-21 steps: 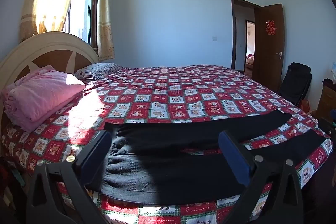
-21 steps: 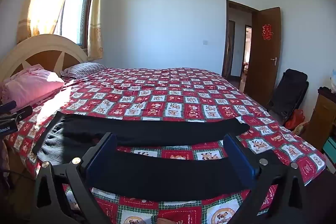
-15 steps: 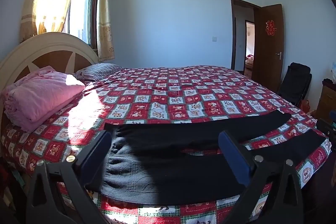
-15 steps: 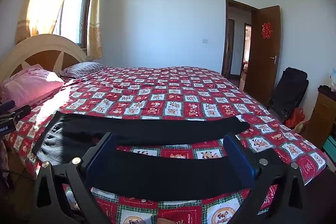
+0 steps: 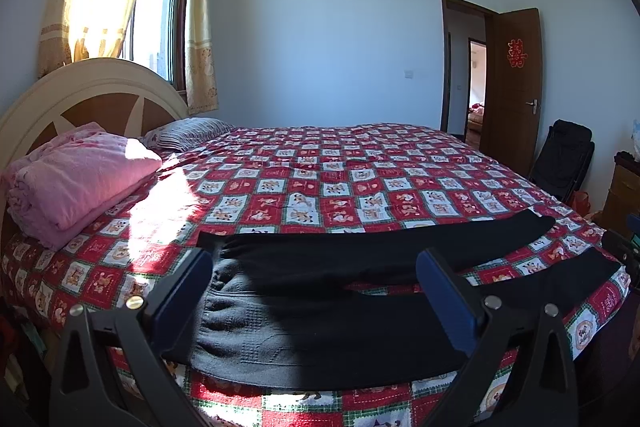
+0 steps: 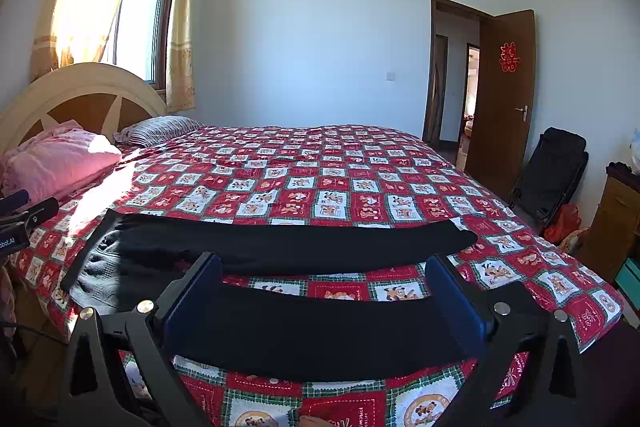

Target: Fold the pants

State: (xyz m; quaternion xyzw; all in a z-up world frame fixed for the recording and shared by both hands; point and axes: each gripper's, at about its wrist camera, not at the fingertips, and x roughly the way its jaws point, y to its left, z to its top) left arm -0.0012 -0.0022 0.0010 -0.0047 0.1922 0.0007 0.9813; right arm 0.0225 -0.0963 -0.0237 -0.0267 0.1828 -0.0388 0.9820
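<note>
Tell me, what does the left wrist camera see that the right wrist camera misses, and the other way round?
Only the left view shows the pants' knitted waist part up close, between the open left gripper. Only the right view shows the far leg's cuff clear of the bed's edge, with the near leg between the open right gripper. Both show the black pants spread flat on the red patchwork bedspread, the folded pink blanket, striped pillow and open door.

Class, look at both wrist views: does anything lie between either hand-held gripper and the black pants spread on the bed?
Nothing visible does. The left hand-held gripper and right hand-held gripper, both open, face the black pants directly.
</note>
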